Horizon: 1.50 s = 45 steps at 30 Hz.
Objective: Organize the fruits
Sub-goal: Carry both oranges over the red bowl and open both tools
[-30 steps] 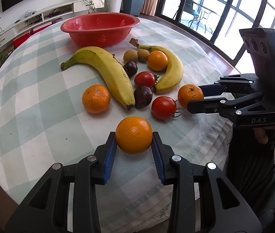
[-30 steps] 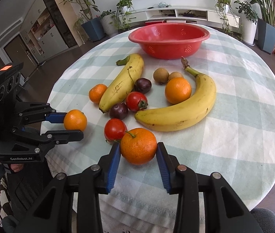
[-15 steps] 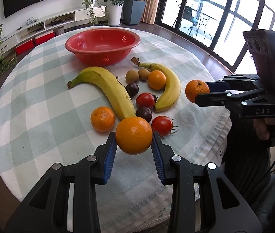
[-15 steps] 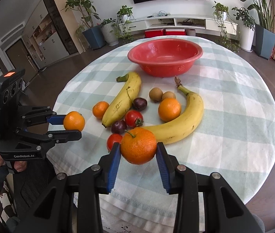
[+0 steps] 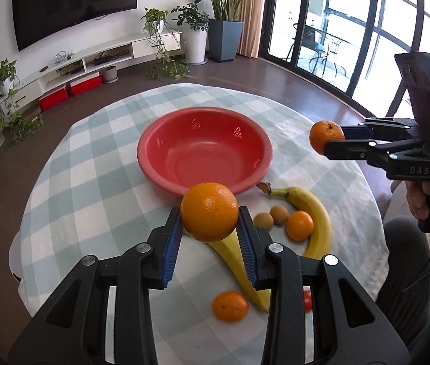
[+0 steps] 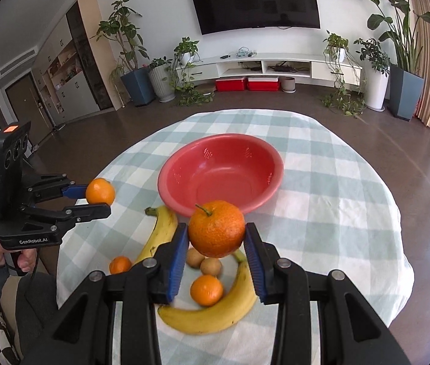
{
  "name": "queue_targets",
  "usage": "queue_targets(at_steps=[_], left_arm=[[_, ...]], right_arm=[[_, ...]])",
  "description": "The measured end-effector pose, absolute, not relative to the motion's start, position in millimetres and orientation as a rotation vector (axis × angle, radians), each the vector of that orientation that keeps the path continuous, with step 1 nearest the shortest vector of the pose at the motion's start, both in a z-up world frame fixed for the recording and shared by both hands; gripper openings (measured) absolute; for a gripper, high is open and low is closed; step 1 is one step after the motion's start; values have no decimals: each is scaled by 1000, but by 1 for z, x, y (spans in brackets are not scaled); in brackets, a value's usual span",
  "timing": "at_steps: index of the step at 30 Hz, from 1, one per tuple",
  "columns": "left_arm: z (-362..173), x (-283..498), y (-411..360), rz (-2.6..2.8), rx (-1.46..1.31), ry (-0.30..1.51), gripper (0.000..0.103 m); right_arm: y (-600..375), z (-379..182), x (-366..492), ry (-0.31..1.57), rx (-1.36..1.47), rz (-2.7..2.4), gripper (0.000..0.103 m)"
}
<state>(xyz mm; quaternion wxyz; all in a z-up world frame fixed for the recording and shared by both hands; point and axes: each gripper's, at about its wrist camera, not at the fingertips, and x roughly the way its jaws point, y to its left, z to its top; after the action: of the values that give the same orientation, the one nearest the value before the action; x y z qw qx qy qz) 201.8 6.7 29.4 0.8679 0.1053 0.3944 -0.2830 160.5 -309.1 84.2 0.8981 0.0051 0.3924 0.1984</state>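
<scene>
My left gripper (image 5: 209, 228): clamped on a smooth round orange (image 5: 209, 211).
My right gripper (image 6: 216, 245): clamped on a stemmed mandarin (image 6: 216, 232).
Red plastic colander bowl (image 6: 184, 206): ahead, below both fruits.

Round table under checked cloth (image 5: 93, 182). Behind, on wall, black TV (image 6: 254, 0); below it white low shelf (image 6: 275, 67) with two red boxes (image 6: 246, 84) beneath. Potted plants (image 6: 129, 60) left and right of shelf. Glass doors (image 5: 351, 30) at right of left view.
</scene>
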Motion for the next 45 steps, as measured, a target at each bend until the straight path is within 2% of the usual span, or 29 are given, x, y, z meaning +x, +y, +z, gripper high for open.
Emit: queue_targets(at_steps=[5,14,23,42,45], left_arm=[[29,255,-19,-571,272,857,33],[-14,313,-52,-536,298,946,33],[-56,335,-63,-524,335,997,33],[-68,336,-79,-513,400,998,34],[-68,335,-80,-507,404,994,35]], right_arm=[[-294,73,206,848,-16,428,40],[-279,40,263,942,-58,420,40],[-276,11,287,1012,-104,379,40],[-265,3,295,1012,-212,337,40],[-265,4,295,1010,-216,327,44]])
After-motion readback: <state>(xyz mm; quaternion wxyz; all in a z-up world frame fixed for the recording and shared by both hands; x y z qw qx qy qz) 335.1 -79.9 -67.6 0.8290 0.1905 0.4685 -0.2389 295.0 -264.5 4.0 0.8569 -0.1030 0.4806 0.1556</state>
